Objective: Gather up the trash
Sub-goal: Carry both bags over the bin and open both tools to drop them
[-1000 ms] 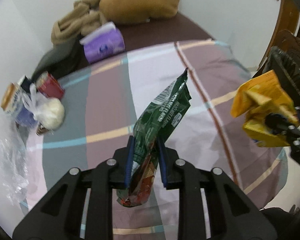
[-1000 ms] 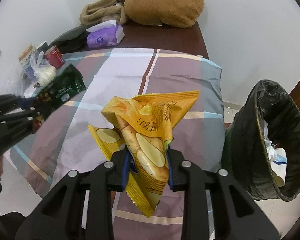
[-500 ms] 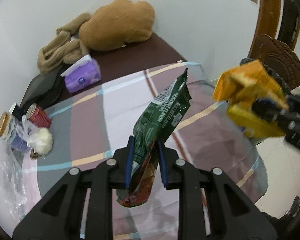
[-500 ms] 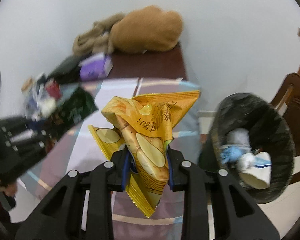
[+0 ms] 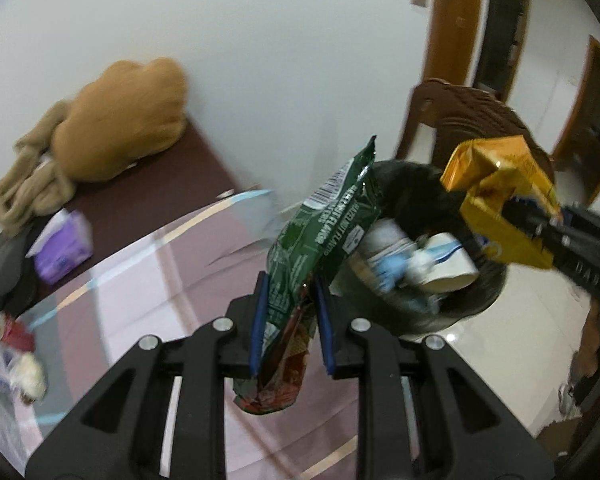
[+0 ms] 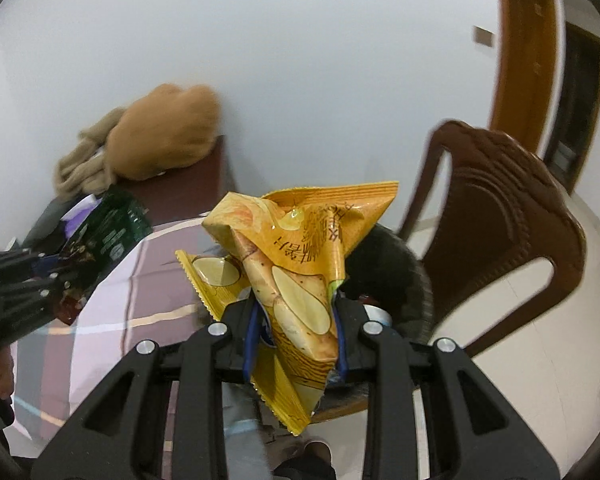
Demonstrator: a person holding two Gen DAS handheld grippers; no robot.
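My left gripper (image 5: pixel 289 316) is shut on a green snack wrapper (image 5: pixel 324 232) and holds it upright in the air near the table's right edge. My right gripper (image 6: pixel 296 332) is shut on a crumpled yellow chip bag (image 6: pixel 296 264). In the left wrist view the chip bag (image 5: pixel 500 204) hangs over the far rim of a black-lined trash bin (image 5: pixel 472 300) that holds cups and paper. In the right wrist view the bin (image 6: pixel 396 272) sits just behind the chip bag, and the green wrapper (image 6: pixel 108 236) is at the left.
A table with a plaid cloth (image 5: pixel 180 264) holds a purple tissue pack (image 5: pixel 62 252), a brown plush pile (image 5: pixel 124 124), a red can (image 5: pixel 14 330) and a white bag (image 5: pixel 28 372). A brown chair (image 6: pixel 500 208) stands behind the bin. Tiled floor (image 5: pixel 520 360) lies to the right.
Both grippers have swung right, away from the table and toward the trash bin, each still holding its wrapper. The bin now sits just ahead of both.
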